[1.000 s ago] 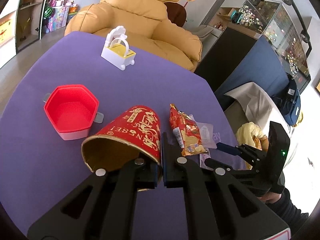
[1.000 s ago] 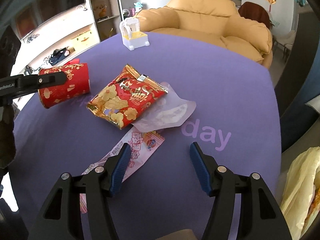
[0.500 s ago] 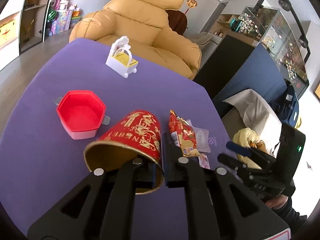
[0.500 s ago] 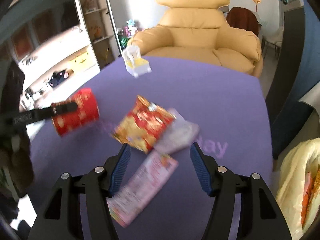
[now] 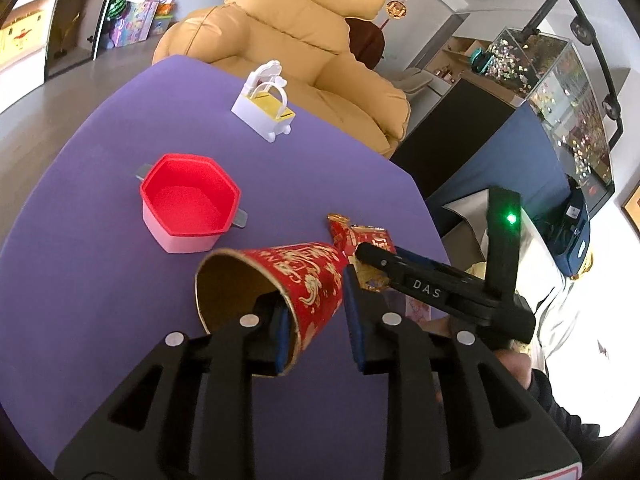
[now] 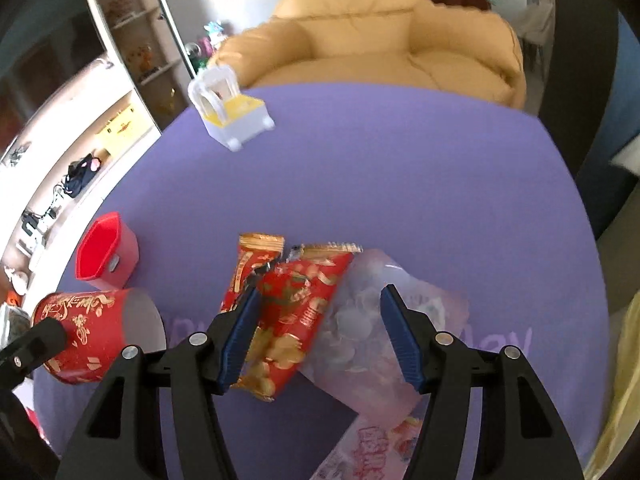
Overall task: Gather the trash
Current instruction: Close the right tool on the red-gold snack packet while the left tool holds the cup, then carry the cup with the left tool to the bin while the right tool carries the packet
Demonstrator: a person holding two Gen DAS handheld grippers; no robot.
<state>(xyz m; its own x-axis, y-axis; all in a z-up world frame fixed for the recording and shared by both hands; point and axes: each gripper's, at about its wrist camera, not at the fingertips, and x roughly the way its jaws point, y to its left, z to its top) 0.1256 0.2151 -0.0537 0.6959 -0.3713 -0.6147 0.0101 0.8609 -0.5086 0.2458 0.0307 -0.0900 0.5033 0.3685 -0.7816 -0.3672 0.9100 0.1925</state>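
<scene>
A red paper cup (image 5: 308, 280) with gold print lies on its side on the purple table (image 5: 100, 280). My left gripper (image 5: 310, 292) straddles the cup's rim, one finger inside the mouth and one outside. Its jaws are opening, and the outer pad stands off the wall. A red snack bag (image 6: 296, 312) and a clear wrapper (image 6: 372, 320) lie between the fingers of my right gripper (image 6: 320, 291), which stands open just above them. A pink and white wrapper (image 6: 380, 448) lies under that gripper. The cup (image 6: 88, 332) shows at the right wrist view's lower left.
A red hexagonal container (image 5: 188, 200) stands left of the cup, and a white and yellow toy basket (image 5: 264, 108) sits farther back. A tan armchair (image 5: 300, 40) is behind the table. A yellow bag (image 6: 624, 360) hangs off the table's right edge.
My left jaws, shut on the cup's rim before, have parted. My right gripper has moved forward from the pink wrapper to over the snack bag and clear wrapper.
</scene>
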